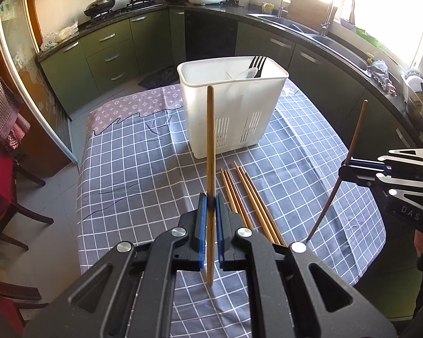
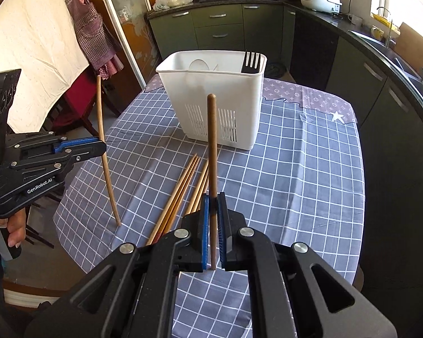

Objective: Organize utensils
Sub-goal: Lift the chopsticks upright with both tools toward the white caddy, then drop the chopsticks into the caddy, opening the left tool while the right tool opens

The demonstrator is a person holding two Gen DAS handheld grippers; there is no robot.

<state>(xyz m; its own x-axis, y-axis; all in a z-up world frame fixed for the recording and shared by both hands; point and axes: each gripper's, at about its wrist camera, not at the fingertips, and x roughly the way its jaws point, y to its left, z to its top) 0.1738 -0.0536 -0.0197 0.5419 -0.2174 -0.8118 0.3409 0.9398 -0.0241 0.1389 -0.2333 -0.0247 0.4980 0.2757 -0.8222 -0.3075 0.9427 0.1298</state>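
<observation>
Wood, pale: chopstick (image 1: pixel 210 140) pinched upright in left gripper (image 1: pixel 210 205), above the checked tablecloth (image 1: pixel 143 169).
Wood, dark: chopstick (image 2: pixel 212 152) clamped upright in right gripper (image 2: pixel 213 205).
Caddy: white holder (image 1: pixel 231 107) at far end of table, well apart from both grippers; black fork (image 1: pixel 257 64) and a pale spoon (image 1: pixel 246 73) already inside.
Left on cloth: loose chopsticks (image 1: pixel 248 200) lying in a fan between holder and grippers.
Progress: early to middling by the look; two sticks lifted, none visibly dropped in, pile remaining.

Two held chopsticks (image 1: pixel 210 152); perhaps six loose chopsticks (image 1: pixel 248 200); one caddy (image 1: pixel 231 107); one fork (image 1: pixel 257 63)
</observation>
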